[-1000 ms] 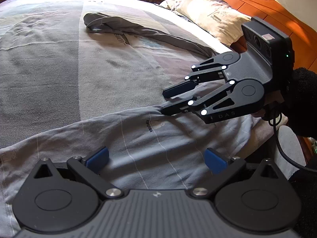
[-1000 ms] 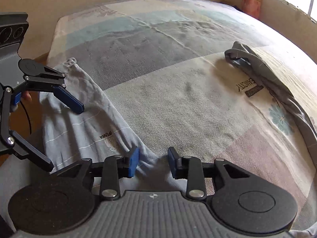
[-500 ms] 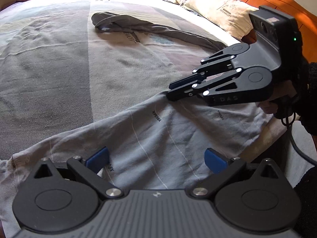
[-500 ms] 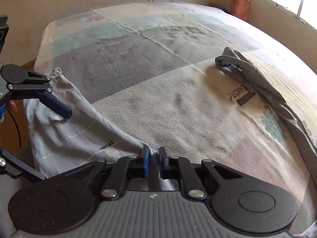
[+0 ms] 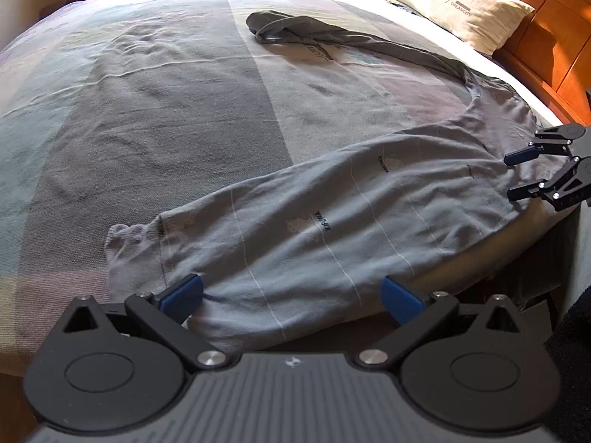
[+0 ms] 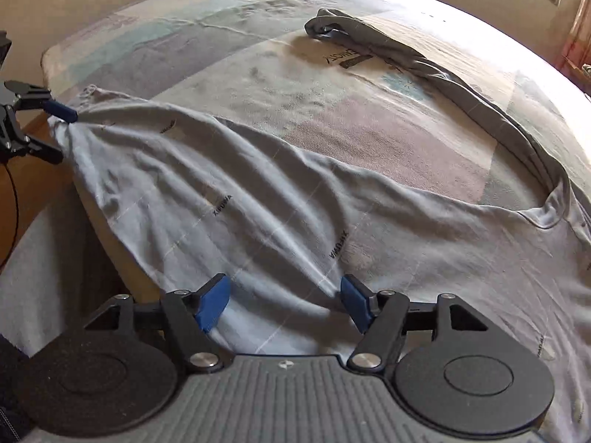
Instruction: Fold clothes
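A light blue-grey long-sleeved shirt (image 5: pixel 332 221) lies stretched along the near edge of the bed, its hem hanging over the side. My left gripper (image 5: pixel 291 295) is wide open above the shirt's sleeve end, both blue pads clear of the cloth. In the right wrist view the shirt (image 6: pixel 258 192) lies wrinkled, and the left gripper (image 6: pixel 57 134) shows at its far end. My right gripper (image 6: pixel 284 301) hovers over the body part; its jaws are opening, a cloth fold lies between the pads without being pressed. From the left wrist view, the right gripper (image 5: pixel 524 177) sits at the shirt's right end.
A dark grey garment (image 5: pixel 332 37) lies strung out across the far part of the patchwork bed cover (image 5: pixel 147 110), reaching the shirt's collar (image 6: pixel 546 214). A pillow (image 5: pixel 454 3) and wooden headboard (image 5: pixel 546 44) are at the back right. The bed edge drops to the floor (image 6: pixel 40 192).
The right gripper, shut on a shirt fold half a second ago, has opened. The two grippers have moved apart along the bed edge, and the shirt now lies spread out lengthwise.
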Demonstrator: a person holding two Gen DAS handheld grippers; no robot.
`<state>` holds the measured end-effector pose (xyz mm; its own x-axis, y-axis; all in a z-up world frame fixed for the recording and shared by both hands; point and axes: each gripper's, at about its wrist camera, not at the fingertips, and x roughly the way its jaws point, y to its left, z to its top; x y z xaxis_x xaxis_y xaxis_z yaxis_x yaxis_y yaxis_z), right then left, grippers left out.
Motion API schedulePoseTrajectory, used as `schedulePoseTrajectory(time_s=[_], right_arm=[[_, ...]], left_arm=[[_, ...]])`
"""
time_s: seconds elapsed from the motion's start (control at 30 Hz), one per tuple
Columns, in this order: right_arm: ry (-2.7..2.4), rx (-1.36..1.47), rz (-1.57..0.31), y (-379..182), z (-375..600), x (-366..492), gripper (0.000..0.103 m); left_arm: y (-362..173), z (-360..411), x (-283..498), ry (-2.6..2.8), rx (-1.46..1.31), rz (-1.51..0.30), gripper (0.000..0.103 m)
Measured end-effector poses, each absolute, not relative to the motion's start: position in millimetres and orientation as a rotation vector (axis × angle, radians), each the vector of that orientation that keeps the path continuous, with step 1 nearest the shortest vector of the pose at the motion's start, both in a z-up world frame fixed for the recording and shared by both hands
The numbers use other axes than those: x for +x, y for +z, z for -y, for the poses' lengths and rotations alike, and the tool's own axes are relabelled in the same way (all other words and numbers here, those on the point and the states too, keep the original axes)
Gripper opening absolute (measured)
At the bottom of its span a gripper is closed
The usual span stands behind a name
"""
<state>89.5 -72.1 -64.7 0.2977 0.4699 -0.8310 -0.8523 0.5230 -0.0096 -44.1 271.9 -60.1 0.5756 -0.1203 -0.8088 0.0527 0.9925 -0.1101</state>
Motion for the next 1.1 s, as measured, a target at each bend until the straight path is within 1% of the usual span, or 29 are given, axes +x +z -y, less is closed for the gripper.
schedulePoseTrajectory(time_s=[0.1, 0.13, 0.2, 0.33, 0.4, 0.43, 0.53, 0.6, 0.7, 0.73, 0.77, 0.8, 0.83, 0.9, 0.97, 1.07, 1.1], right_arm=[[0.861, -0.423, -0.845, -56.1, 76.0, 92.7, 0.072], [0.825, -0.390, -0.839, -56.3, 75.5, 96.0, 0.075], [0.766, -0.379, -0.849, -65.3, 67.4, 101.6, 0.075], [0.820, -0.410, -0.834, -74.1, 46.5, 82.4, 0.075], [0.892, -0.451, -0.838, -78.4, 31.5, 64.3, 0.083], [0.924, -0.483, -0.832, -79.3, 25.3, 55.7, 0.090], [1.048, -0.532, -0.800, -71.3, 7.6, 33.2, 0.089], [1.133, -0.477, -0.770, -59.8, -2.3, 27.7, 0.089], [1.246, -0.421, -0.796, -58.9, -23.7, 24.2, 0.089], [1.281, -0.404, -0.815, -62.0, -29.0, 23.3, 0.089], [1.324, -0.377, -0.891, -69.2, -37.4, 22.6, 0.089], [1.347, -0.356, -0.966, -76.0, -42.6, 22.6, 0.092], [1.360, -0.331, -0.959, -75.5, -40.9, 19.5, 0.097], [1.387, -0.305, -1.008, -74.5, -36.5, 19.8, 0.097], [1.415, -0.280, -1.063, -73.7, -32.1, 20.5, 0.095], [1.302, -0.253, -0.993, -55.3, -10.2, 35.1, 0.094], [1.255, -0.221, -0.975, -49.1, 0.5, 44.2, 0.094]], left_arm=[[-55.2, -261.5, -33.2, -0.124, -0.075, -0.904, 0.102], [-56.9, -257.2, -28.7, -0.140, -0.078, -0.895, 0.102], [-65.8, -248.2, -19.8, -0.168, -0.071, -0.898, 0.102], [-83.5, -239.4, -29.9, -0.135, 0.065, -0.932, 0.103], [-81.7, -247.9, -41.2, -0.115, 0.061, -0.950, 0.102], [-78.0, -253.7, -45.0, -0.102, 0.054, -0.962, 0.102], [-65.1, -263.5, -50.5, -0.076, 0.031, -0.961, 0.102], [-55.2, -264.7, -50.0, -0.069, 0.013, -0.934, 0.102], [-52.9, -263.7, -40.6, -0.085, -0.032, -0.908, 0.102], [-55.5, -261.9, -35.6, -0.088, -0.043, -0.910, 0.102], [-58.6, -259.9, -31.2, -0.090, -0.049, -0.915, 0.102], [-62.7, -258.1, -27.7, -0.090, -0.051, -0.923, 0.102], [-68.1, -257.5, -24.7, -0.080, -0.060, -0.938, 0.102], [-76.8, -258.2, -21.2, -0.056, -0.085, -0.966, 0.102], [-73.1, -255.9, -21.9, -0.058, -0.082, -0.942, 0.102], [-62.6, -253.3, -19.9, -0.084, -0.116, -0.878, 0.102], [-64.4, -252.6, -17.2, -0.089, -0.122, -0.884, 0.102]])
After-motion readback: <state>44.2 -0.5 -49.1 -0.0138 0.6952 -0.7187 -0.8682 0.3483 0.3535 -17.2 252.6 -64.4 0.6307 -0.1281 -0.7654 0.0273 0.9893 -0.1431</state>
